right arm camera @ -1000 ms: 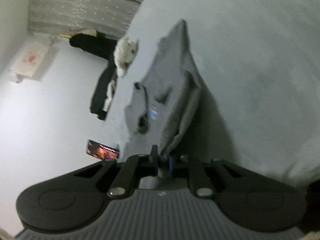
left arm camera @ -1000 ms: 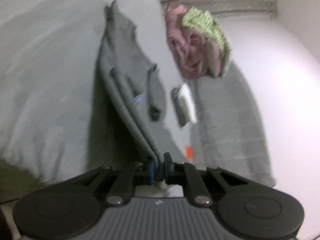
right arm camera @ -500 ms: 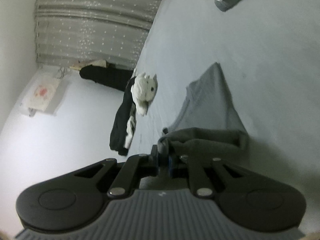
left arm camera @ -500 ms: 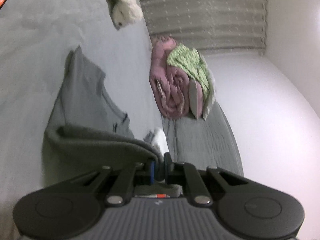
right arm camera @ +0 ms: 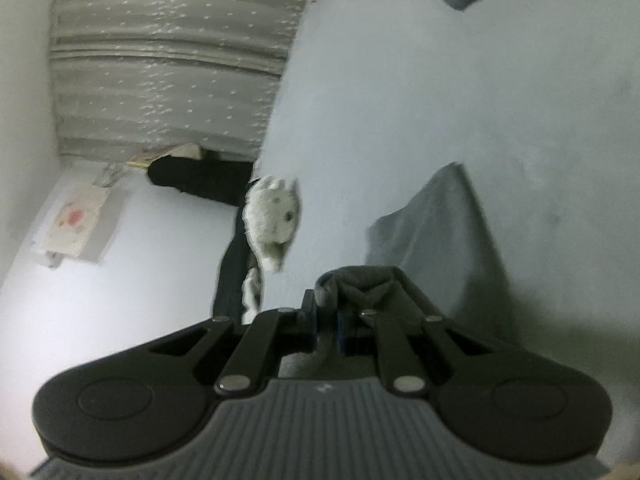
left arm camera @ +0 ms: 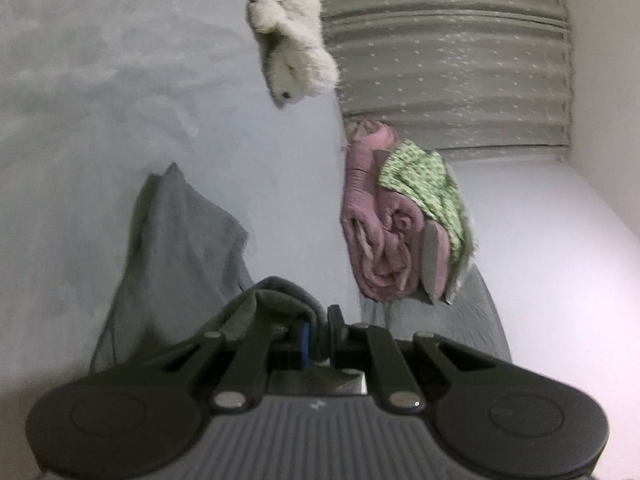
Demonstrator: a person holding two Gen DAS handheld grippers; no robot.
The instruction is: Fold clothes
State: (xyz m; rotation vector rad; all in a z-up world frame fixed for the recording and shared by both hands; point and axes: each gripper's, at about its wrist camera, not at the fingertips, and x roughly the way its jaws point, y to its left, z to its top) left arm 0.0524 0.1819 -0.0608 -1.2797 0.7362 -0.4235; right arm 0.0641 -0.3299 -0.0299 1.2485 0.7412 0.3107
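You have the grey garment [left arm camera: 180, 248] pinched at both ends of one edge: your left gripper [left arm camera: 318, 334] is clamped on a bunched fold of it, and your right gripper [right arm camera: 328, 322] is clamped on the other bunched corner [right arm camera: 360, 284]. The rest of the garment trails away from both grippers and lies on the pale bedsheet [left arm camera: 80, 120], its far tip pointing up the bed.

The main risk is the cloth slipping out. Each pinch holds a thick, rolled wad, not a flat hem, so a sharp tug could pull one layer free and leave you holding only part of the edge. If one side lets go, the fold will land crooked.

Watch the far end too. It rests loose on the sheet with nothing pinning it, so carrying the held edge over it too low could drag or crumple it instead of laying cloth on cloth. Uneven height between your two hands would skew the crease the same way.

The white stuffed toy [left arm camera: 290, 44] sits up the bed beyond the garment, and the rolled pink blanket [left arm camera: 380, 232] with the green patterned cloth [left arm camera: 428, 184] lies off to the side. Both look well apart from the garment, though the views are blurred and I cannot be sure how much room there is. A wide sweep could brush them or drop the folded edge against them
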